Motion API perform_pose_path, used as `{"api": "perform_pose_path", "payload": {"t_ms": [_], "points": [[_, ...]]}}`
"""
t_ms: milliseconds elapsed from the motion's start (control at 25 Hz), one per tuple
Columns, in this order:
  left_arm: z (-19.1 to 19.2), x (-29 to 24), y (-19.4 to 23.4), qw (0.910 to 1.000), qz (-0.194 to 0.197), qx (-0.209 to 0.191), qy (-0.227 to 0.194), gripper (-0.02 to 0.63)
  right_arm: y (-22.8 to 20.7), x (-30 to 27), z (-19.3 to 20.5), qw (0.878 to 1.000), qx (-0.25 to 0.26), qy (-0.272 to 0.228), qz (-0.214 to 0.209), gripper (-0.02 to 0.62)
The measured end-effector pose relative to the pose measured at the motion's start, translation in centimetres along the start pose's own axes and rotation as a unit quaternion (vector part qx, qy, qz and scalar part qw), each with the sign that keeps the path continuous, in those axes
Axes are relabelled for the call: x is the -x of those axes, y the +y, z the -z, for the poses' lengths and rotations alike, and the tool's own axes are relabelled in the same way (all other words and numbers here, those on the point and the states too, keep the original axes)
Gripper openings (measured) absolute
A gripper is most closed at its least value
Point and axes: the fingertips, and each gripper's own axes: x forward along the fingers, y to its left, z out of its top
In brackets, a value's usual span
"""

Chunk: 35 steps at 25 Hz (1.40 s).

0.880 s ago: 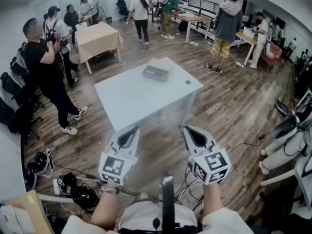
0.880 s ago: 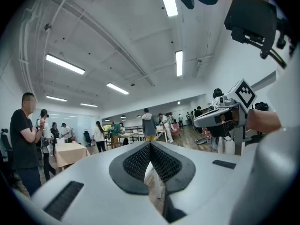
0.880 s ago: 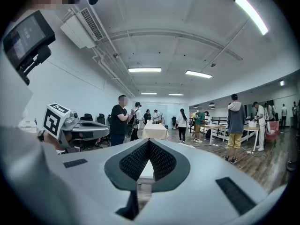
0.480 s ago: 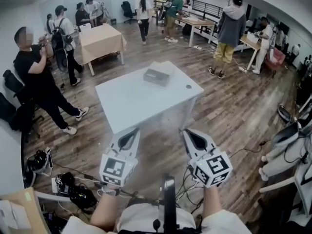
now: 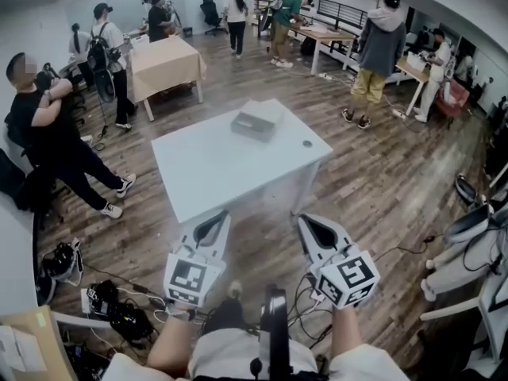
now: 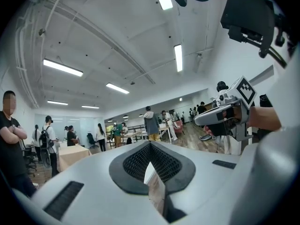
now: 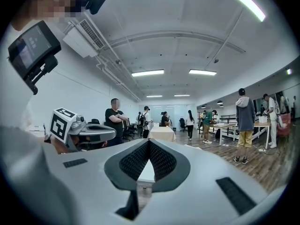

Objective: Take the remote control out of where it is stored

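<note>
A white table (image 5: 214, 173) stands ahead of me on the wood floor. On its far part lies a flat grey box (image 5: 255, 122), and a small dark round thing (image 5: 306, 144) sits near the right edge. No remote control shows in any view. My left gripper (image 5: 218, 214) and right gripper (image 5: 305, 219) hover side by side short of the table's near edge, both pointing at it. Each is shut with nothing between its jaws. In the left gripper view the left gripper (image 6: 150, 143) has its tips together. The right gripper (image 7: 149, 141) looks the same in its own view.
A person in black (image 5: 48, 141) stands left of the table. A cloth-covered table (image 5: 163, 60) is behind on the left, with more people and desks farther back. Cables and bags (image 5: 119, 312) lie on the floor at my left. White equipment (image 5: 468, 221) stands at the right.
Both grippers hold their place. The person in black has shifted left, other people have moved about at the back, and a foot now shows below between the grippers.
</note>
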Motion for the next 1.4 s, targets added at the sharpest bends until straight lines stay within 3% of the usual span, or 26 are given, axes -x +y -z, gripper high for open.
{"api": "perform_pose_path", "payload": {"t_ms": [480, 1080, 1400], "points": [[1.7, -11.1, 7.3, 0.9999, -0.001, -0.013, -0.005, 0.000, -7.4, -10.0, 0.2, 1.000, -0.007, 0.004, 0.007, 0.000], [4.0, -24.1, 18.2, 0.9994, 0.031, -0.001, 0.018, 0.000, -15.1, -25.4, -1.2, 1.000, -0.010, 0.023, 0.012, 0.000], [5.4, -29.5, 22.1, 0.9984, 0.049, 0.006, 0.028, 0.000, -18.4, -31.4, -1.5, 0.999, 0.003, 0.040, 0.019, 0.000]]}}
